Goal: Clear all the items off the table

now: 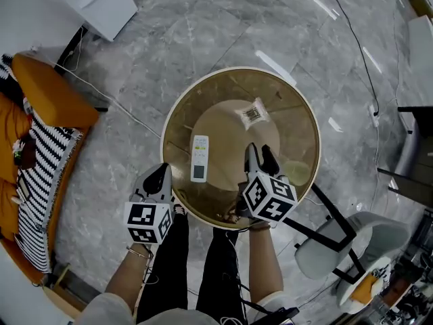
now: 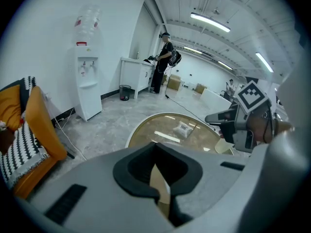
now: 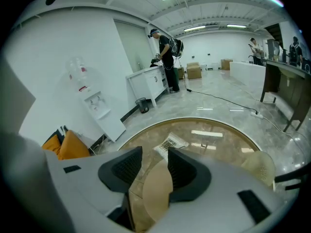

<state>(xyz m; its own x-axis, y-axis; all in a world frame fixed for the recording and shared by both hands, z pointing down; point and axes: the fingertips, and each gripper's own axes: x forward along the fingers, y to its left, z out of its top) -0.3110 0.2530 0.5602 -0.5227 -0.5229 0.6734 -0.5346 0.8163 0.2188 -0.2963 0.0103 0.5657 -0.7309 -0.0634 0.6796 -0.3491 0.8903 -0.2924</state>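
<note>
A round glass table [image 1: 169, 124] with a gold rim carries a white remote [image 1: 199, 158] left of centre. A clear packet with a barcode label [image 1: 253, 114] lies toward the far side. My right gripper [image 1: 260, 153] hovers over the table's near right part, jaws open with only the tabletop showing between them. In the right gripper view [image 3: 154, 159] the packet [image 3: 171, 143] lies just beyond the fingertips. My left gripper [image 1: 160, 175] sits at the table's near left rim, shut and empty. In the left gripper view [image 2: 156, 147] the packet [image 2: 183, 128] lies far ahead.
An orange sofa with a striped blanket [image 1: 47, 97] stands to the left. A grey chair [image 1: 352, 242] and a black frame [image 1: 325, 208] are at lower right. A white water dispenser [image 2: 87, 84] stands by the wall. A person [image 2: 165, 62] is at a far counter. Cables cross the floor.
</note>
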